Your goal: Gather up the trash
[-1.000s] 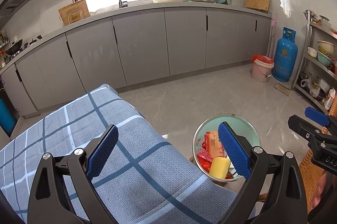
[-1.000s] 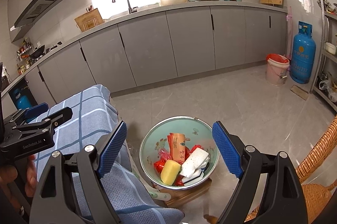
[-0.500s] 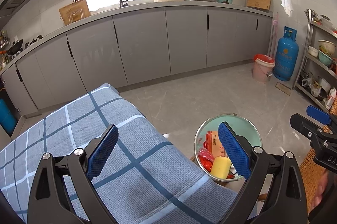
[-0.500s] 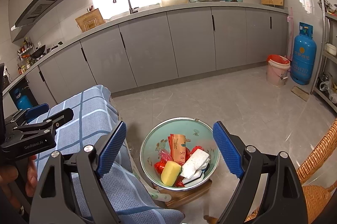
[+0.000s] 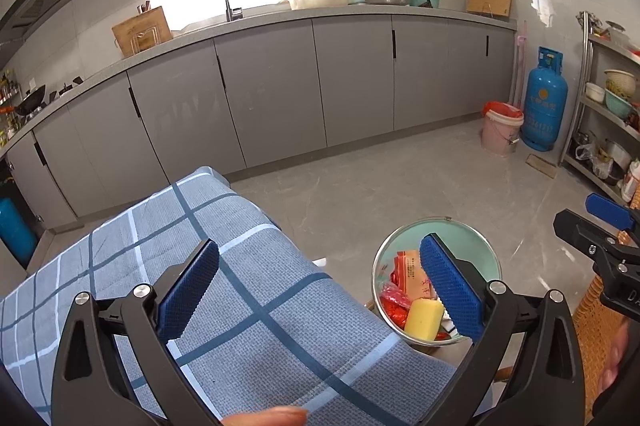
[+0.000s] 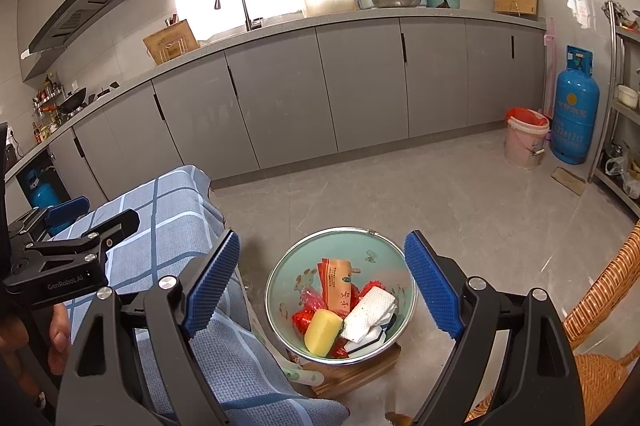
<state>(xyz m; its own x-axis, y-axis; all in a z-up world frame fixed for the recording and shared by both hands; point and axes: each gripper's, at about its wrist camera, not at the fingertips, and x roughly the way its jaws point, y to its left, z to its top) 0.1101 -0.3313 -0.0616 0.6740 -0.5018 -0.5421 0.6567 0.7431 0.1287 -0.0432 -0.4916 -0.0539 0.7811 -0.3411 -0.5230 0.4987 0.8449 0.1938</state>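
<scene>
A pale green metal bowl (image 6: 288, 278) sits on a wooden stool beside the table; it also shows in the left wrist view (image 5: 472, 238). It holds a yellow sponge (image 6: 323, 331), an orange wrapper (image 6: 338, 284), red wrappers (image 6: 310, 306) and a white paper towel (image 6: 370, 314). My right gripper (image 6: 324, 284) is open and empty above the bowl. My left gripper (image 5: 316, 290) is open and empty above the blue checked tablecloth (image 5: 256, 306), left of the bowl.
Grey kitchen cabinets (image 6: 360, 86) run along the back with a sink and dishes on top. A pink bucket (image 6: 525, 138) and a blue gas cylinder (image 6: 573, 110) stand at the right. A wicker chair (image 6: 600, 298) is close on the right. A metal shelf (image 5: 608, 114) is far right.
Both grippers stay open and almost still. The views shift only very slightly.
</scene>
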